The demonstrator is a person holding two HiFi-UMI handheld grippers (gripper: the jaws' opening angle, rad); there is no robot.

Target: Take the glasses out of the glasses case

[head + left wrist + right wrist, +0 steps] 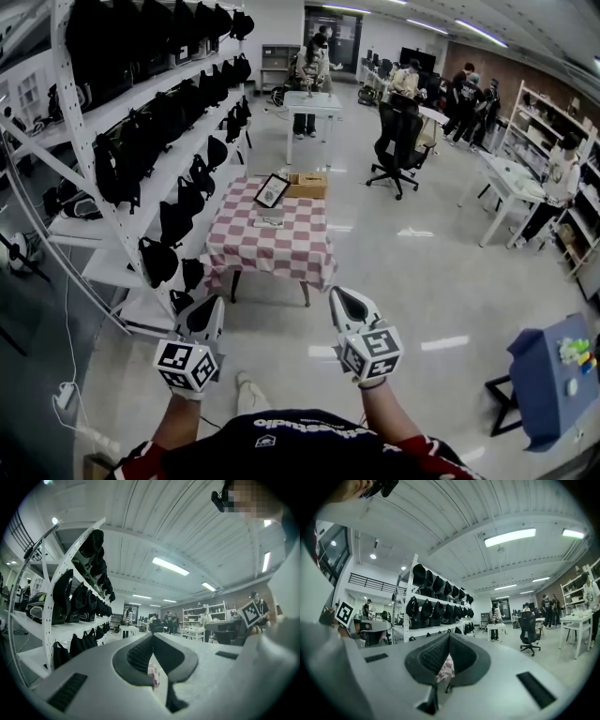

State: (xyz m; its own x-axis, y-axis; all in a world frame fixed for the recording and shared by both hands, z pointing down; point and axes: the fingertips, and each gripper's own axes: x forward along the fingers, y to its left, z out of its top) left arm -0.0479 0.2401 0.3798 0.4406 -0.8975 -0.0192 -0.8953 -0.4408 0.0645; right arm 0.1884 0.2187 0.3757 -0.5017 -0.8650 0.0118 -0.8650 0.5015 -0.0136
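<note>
Well, both grippers are held level on the near side of the table (281, 255), well apart from it and pointing toward it. The left gripper (211, 303) has its jaws pressed together at the tips and grips nothing. Through the slit below the tips only a scrap of the table's checked cloth (305, 246) shows. The right gripper (343, 294) is likewise closed tight and empty.

On the table, near its middle, lies a small pale flat thing that may be the case (269, 221). It is too small to tell whether it is open or what it holds. At the table's far end sits a cardboard box (307, 185); its inside cannot be seen. Just left of the box a dark frame (272, 190) leans.

Left of the table stands a white rack (86, 150), its shelves filled with black bags (178, 211). Well right of the table, nearer the person, a blue stand (544, 380) carries a few small coloured bits (577, 352).
</note>
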